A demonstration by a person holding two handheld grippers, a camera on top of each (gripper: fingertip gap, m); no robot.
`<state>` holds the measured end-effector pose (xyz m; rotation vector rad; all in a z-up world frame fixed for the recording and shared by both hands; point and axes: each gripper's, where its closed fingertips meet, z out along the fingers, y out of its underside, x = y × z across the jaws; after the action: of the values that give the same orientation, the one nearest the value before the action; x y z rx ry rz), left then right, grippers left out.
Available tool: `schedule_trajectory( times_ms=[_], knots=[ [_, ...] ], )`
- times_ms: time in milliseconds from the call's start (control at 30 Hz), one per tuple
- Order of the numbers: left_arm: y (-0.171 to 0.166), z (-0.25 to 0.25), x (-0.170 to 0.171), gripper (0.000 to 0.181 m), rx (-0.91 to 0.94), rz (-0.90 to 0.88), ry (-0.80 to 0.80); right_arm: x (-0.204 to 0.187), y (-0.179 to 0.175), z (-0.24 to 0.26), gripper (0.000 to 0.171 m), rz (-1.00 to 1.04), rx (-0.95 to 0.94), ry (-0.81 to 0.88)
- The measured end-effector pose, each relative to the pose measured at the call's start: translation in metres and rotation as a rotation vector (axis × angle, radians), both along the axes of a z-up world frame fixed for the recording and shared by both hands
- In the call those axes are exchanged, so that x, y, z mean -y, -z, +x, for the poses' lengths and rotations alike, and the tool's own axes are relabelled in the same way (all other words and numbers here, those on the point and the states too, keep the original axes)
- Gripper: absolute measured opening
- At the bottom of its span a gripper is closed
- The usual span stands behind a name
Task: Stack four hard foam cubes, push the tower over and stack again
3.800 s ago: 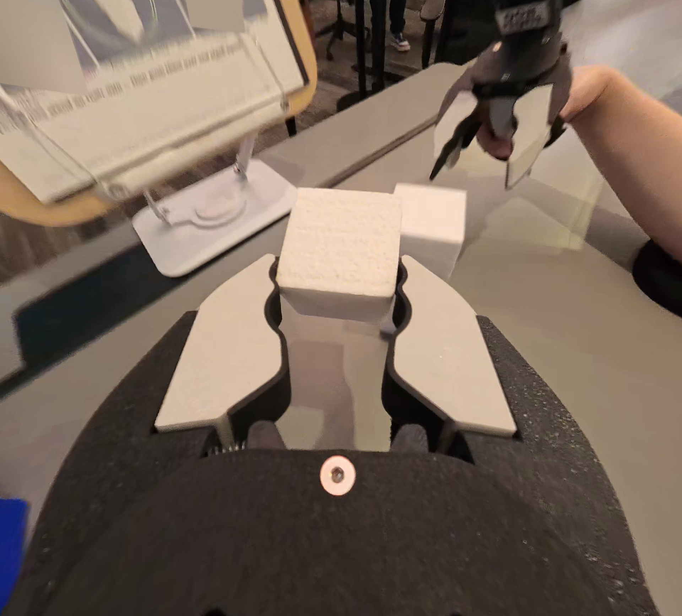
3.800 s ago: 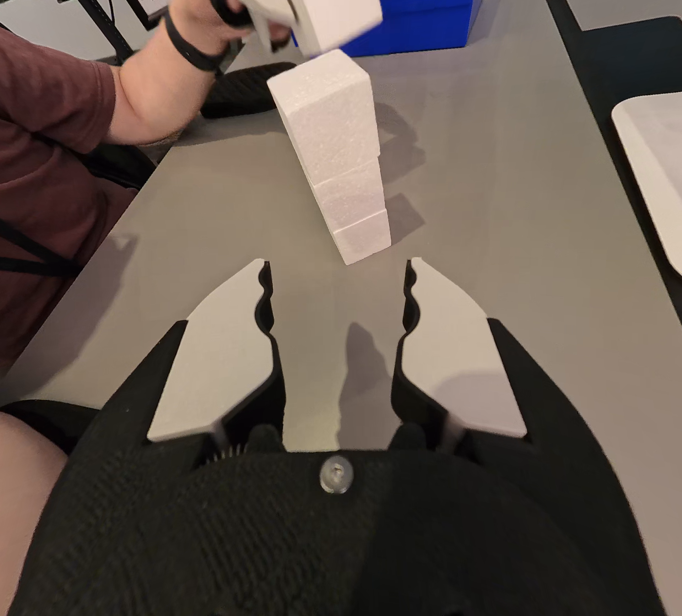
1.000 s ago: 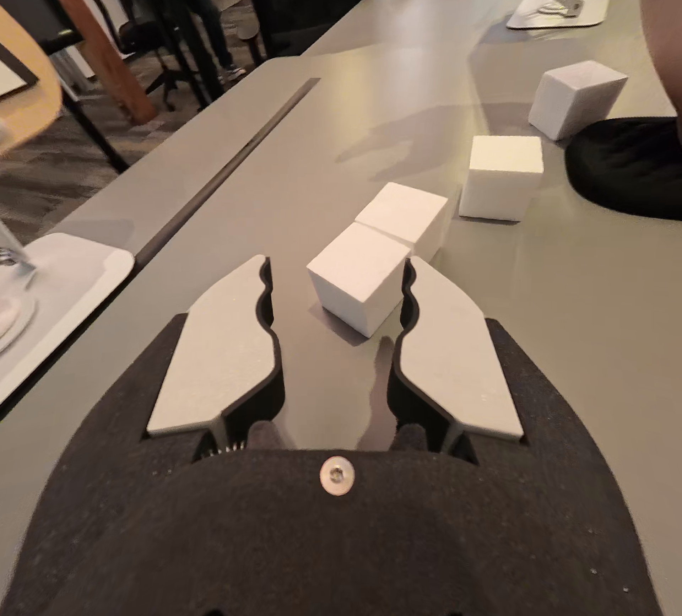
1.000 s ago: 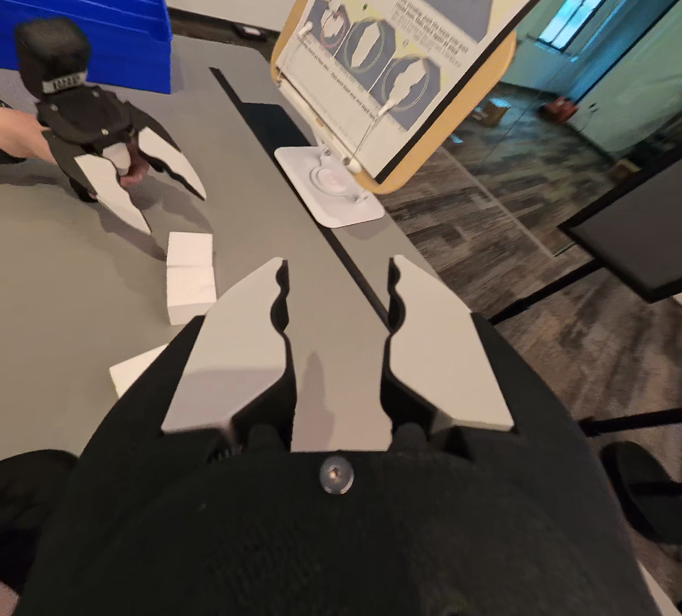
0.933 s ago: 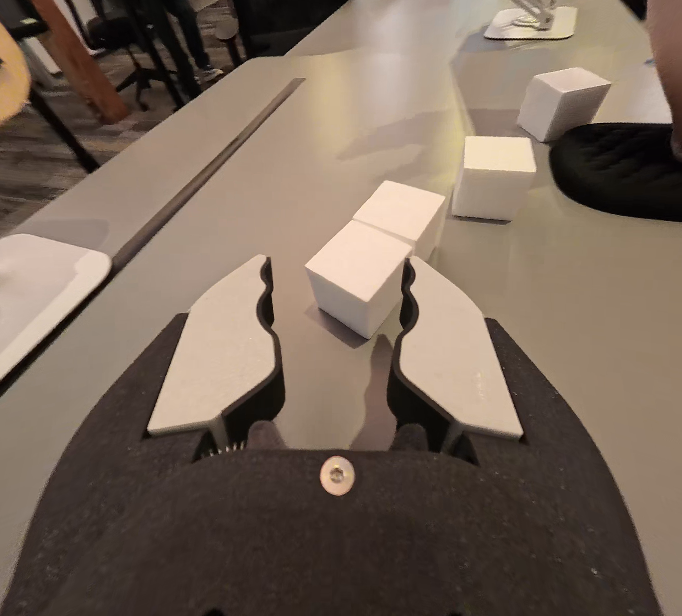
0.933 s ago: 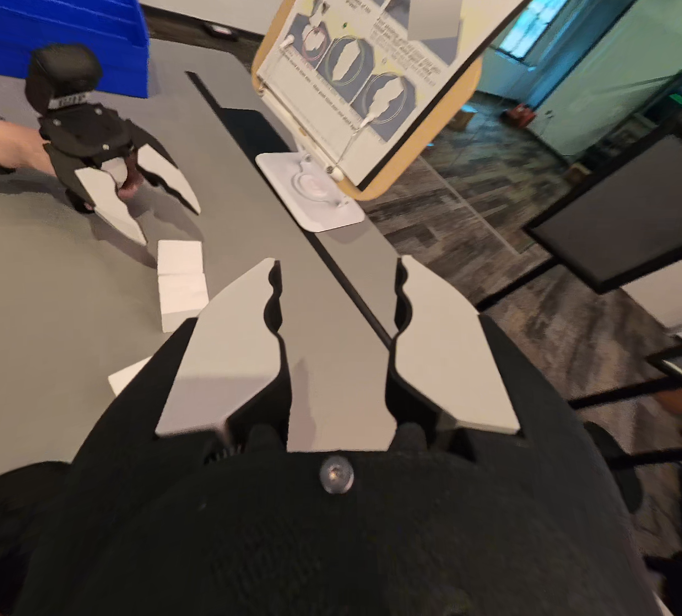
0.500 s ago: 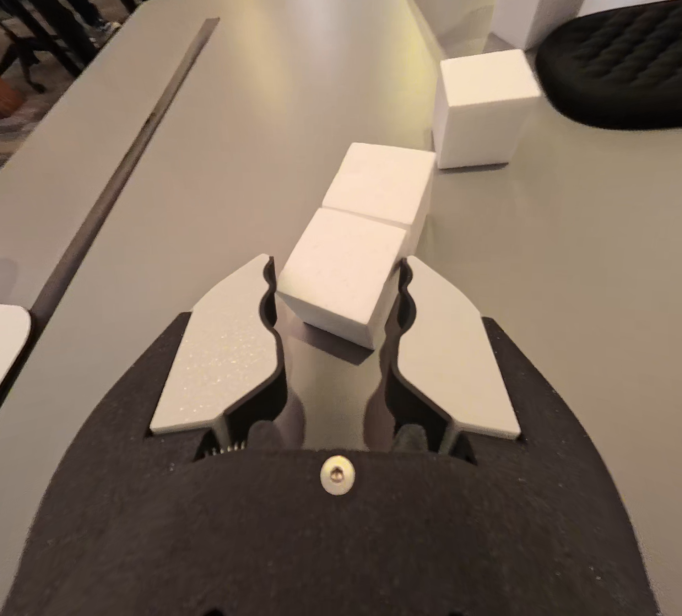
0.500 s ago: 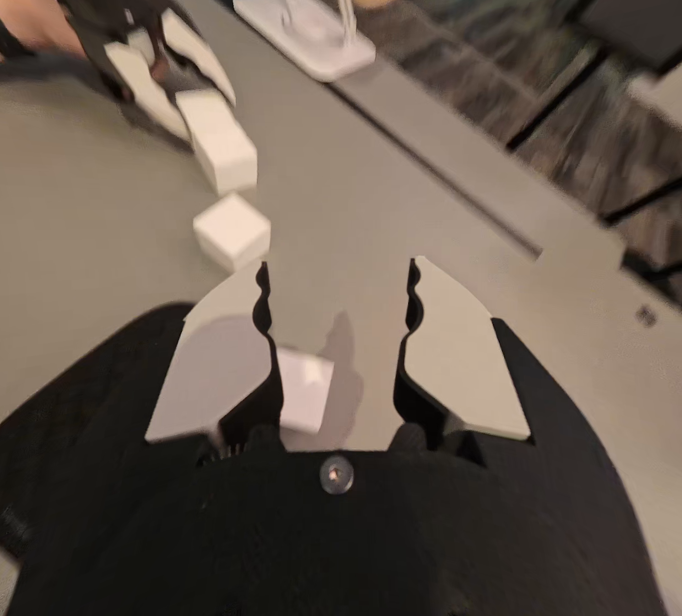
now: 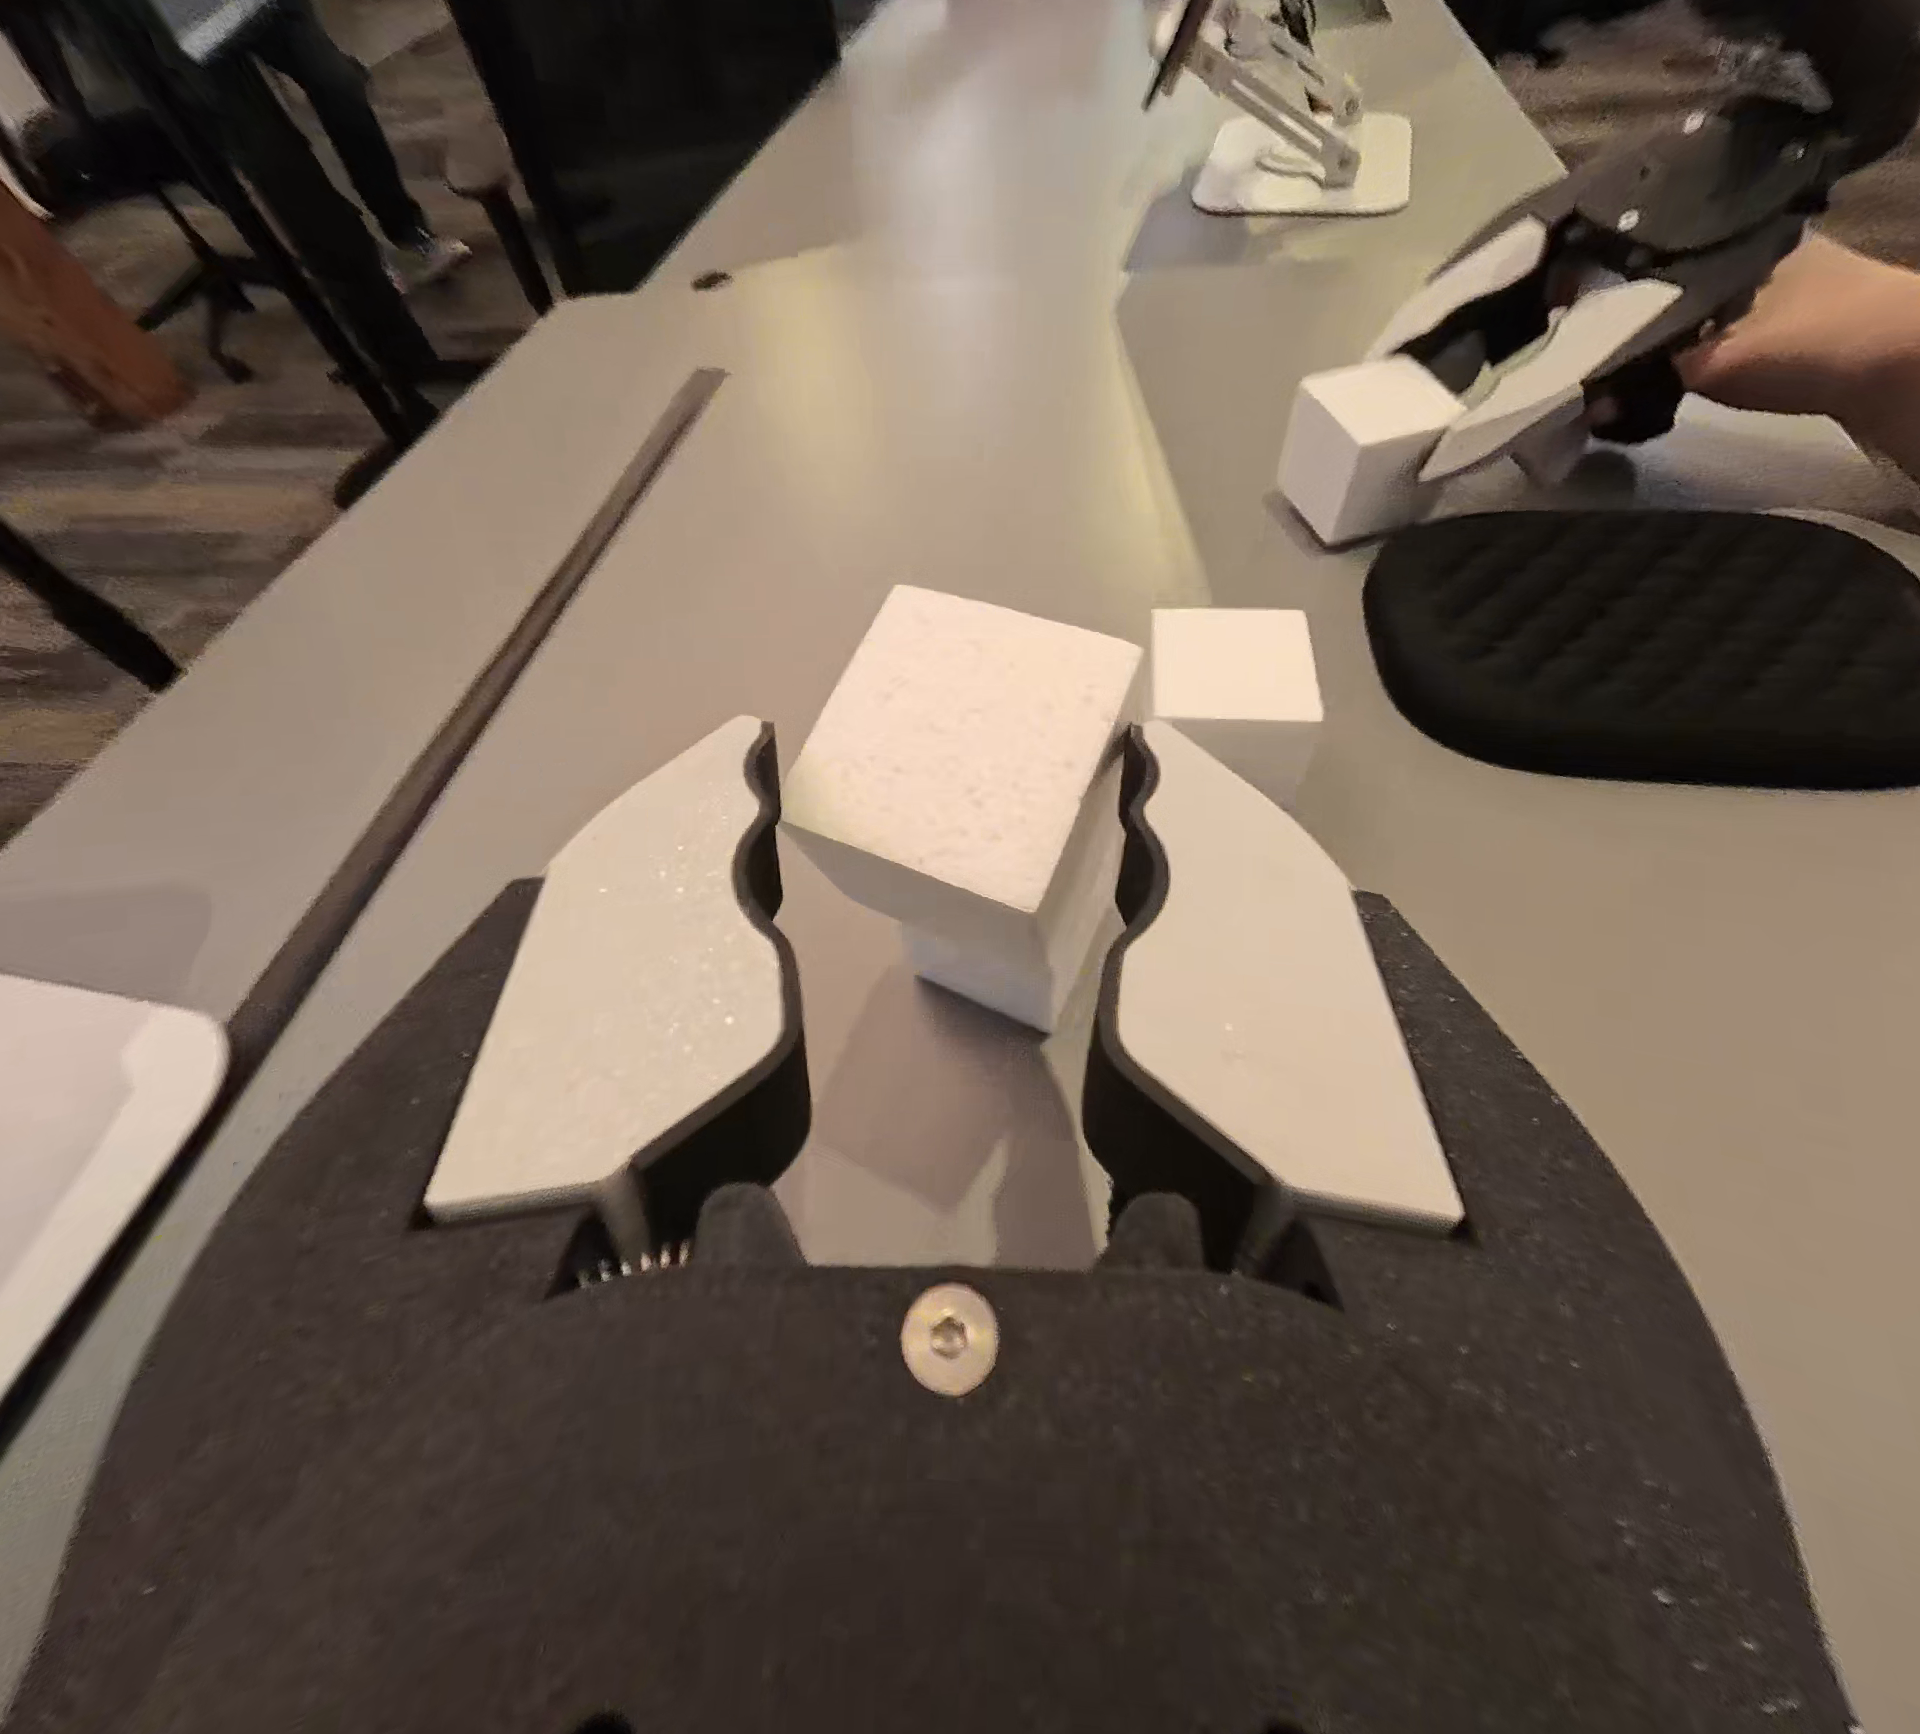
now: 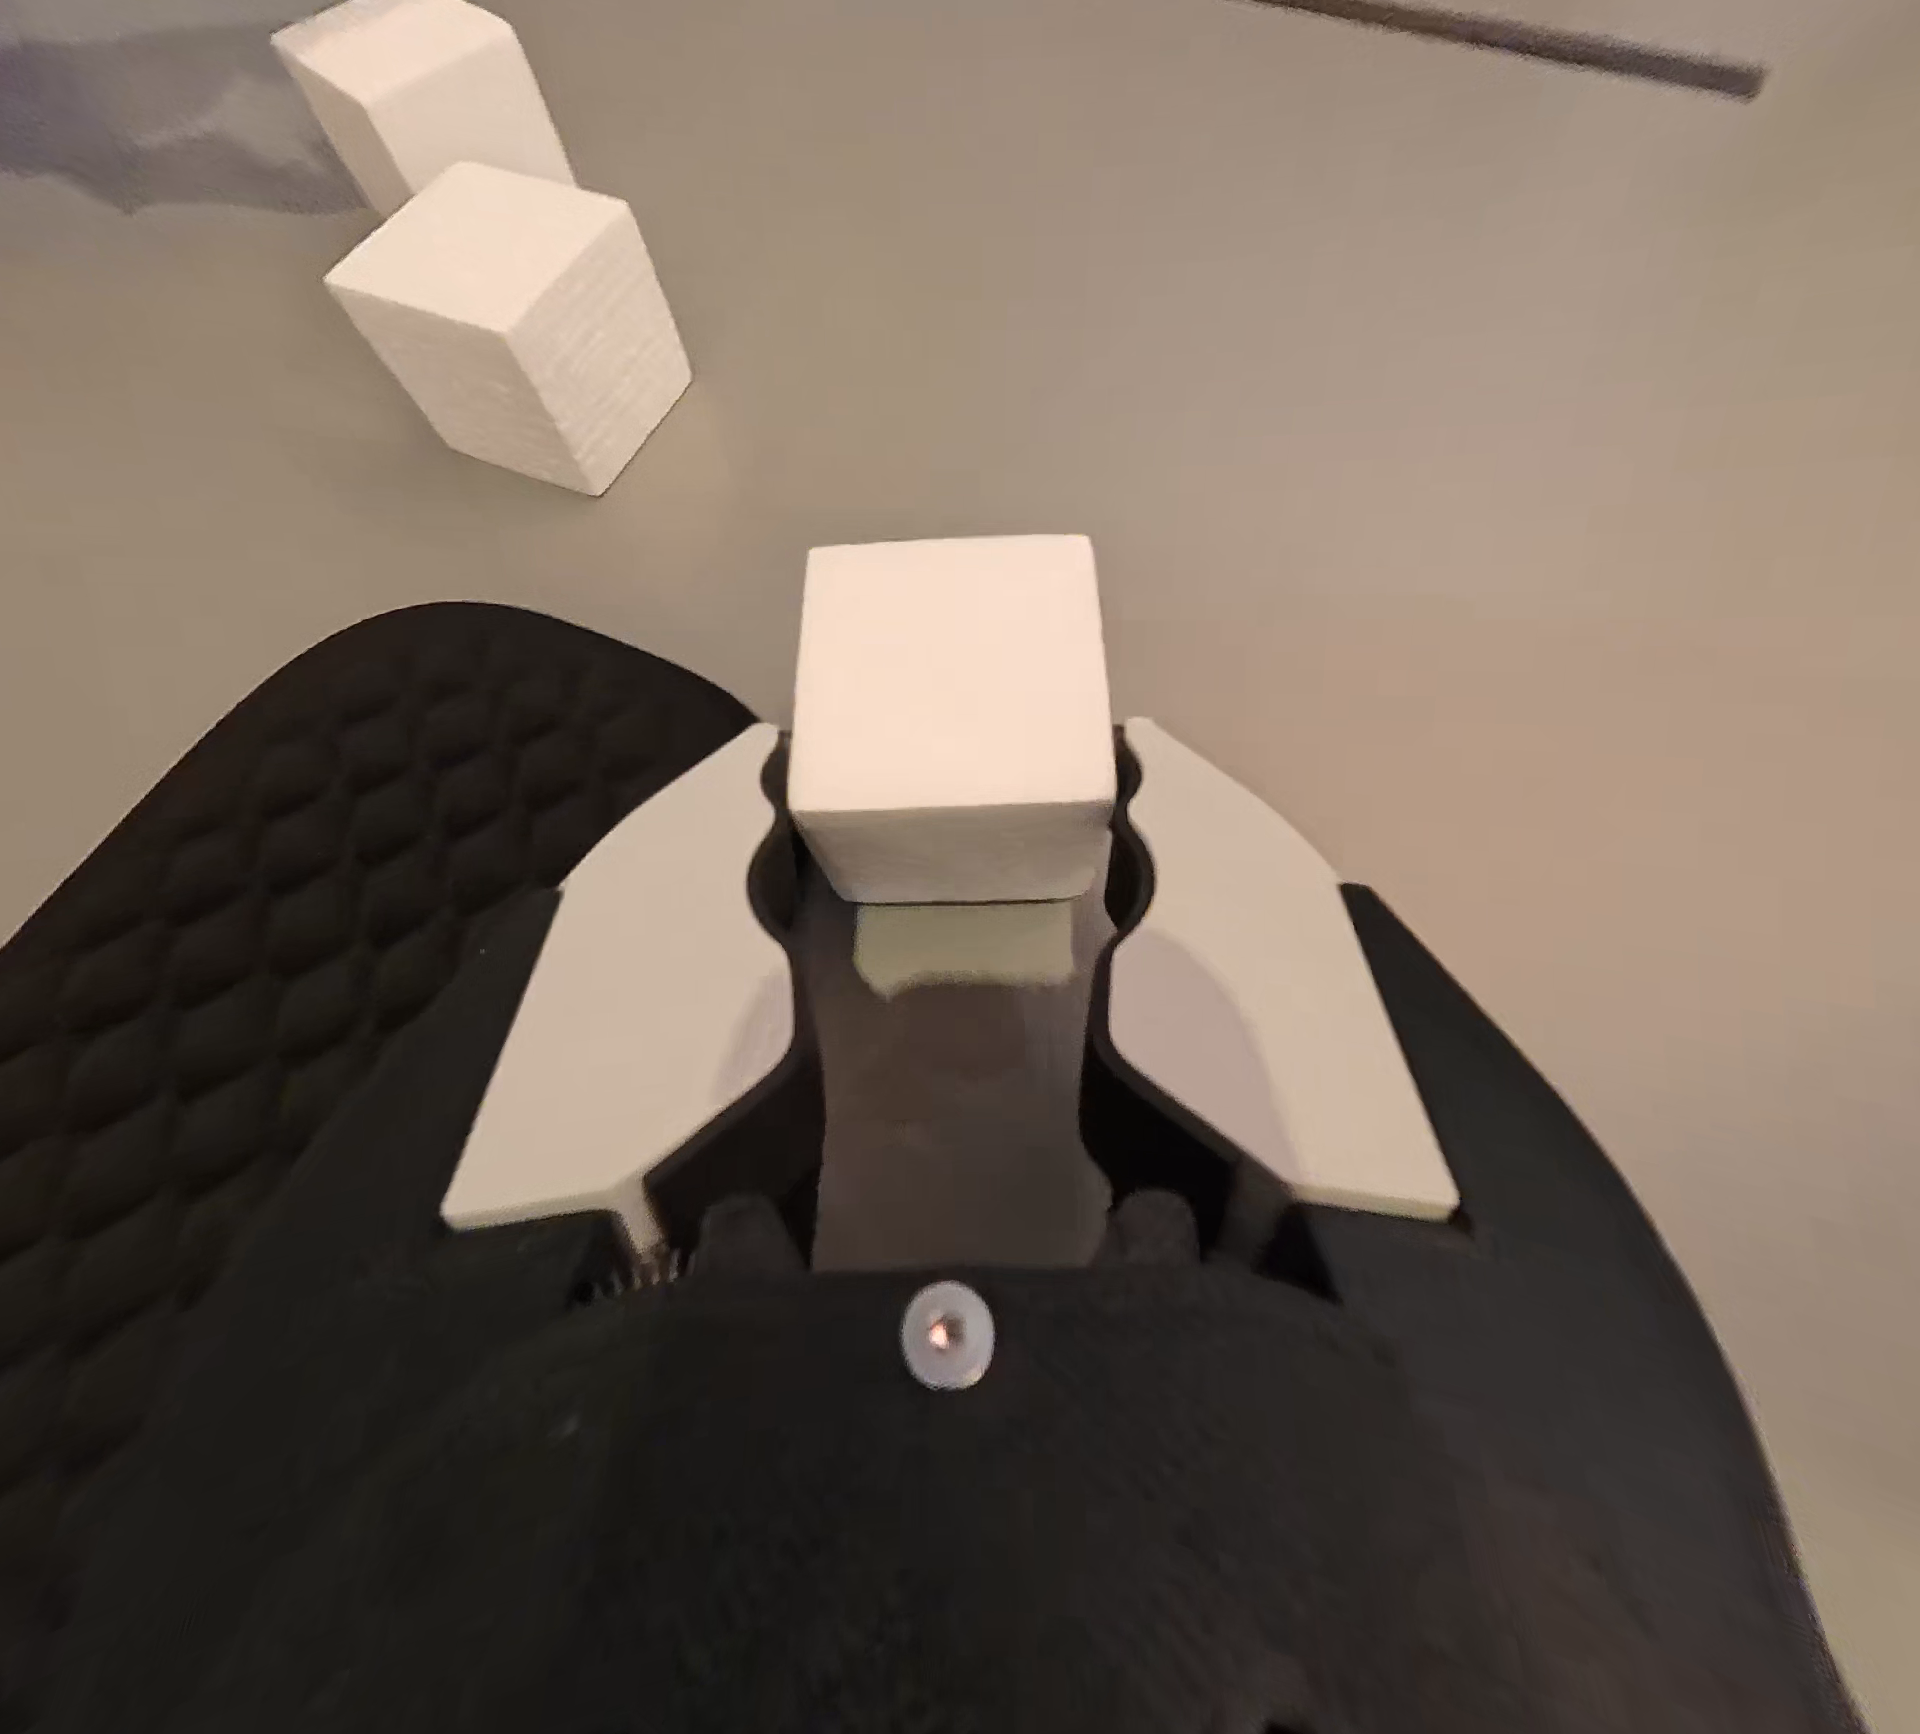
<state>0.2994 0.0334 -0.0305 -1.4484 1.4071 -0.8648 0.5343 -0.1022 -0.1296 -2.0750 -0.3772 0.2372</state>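
Jaws of the left gripper (image 9: pixel 951 775) are closed on a white foam cube (image 9: pixel 961 775), which sits raised over a second cube (image 9: pixel 1003 967) directly beneath it; whether the two already touch is unclear from this angle. Jaws of the right gripper (image 10: pixel 951 796) are closed against the sides of another cube (image 10: pixel 948 708), held just beside the black quilted pad (image 10: pixel 312 853). Whether this cube is lifted off the grey table (image 10: pixel 1351 385) or resting on it cannot be told. A fourth cube (image 9: pixel 1236 676) stands alone between the two grippers.

Progress, as judged from the layout: no tower is standing, so the restack is at its first level. Remaining steps: seat the left-hand cube on its base, then add the other two.
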Motion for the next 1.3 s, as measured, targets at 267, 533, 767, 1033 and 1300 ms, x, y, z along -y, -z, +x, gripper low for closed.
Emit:
schedule_trajectory(
  times_ms=[267,533,767,1033,1300],
  knots=[
    [0.034,0.020,-0.001,0.063,-0.095,-0.022,0.012,0.021,-0.046,0.001,0.058,0.101,0.048,0.017],
    [0.033,0.021,0.001,0.063,-0.076,-0.032,0.039,0.028,-0.080,-0.011,0.058,0.169,0.027,-0.019],
    [0.041,0.024,-0.001,0.063,-0.113,-0.009,0.024,0.031,-0.083,-0.013,0.058,0.186,0.022,-0.028],
    [0.037,0.026,0.000,0.074,-0.095,-0.022,0.019,0.031,-0.080,-0.019,0.058,0.181,0.020,-0.049],
    [-0.025,-0.019,-0.014,0.073,0.045,0.012,-0.059,-0.039,-0.183,-0.114,0.058,0.360,-0.005,-0.406]
  ],
)
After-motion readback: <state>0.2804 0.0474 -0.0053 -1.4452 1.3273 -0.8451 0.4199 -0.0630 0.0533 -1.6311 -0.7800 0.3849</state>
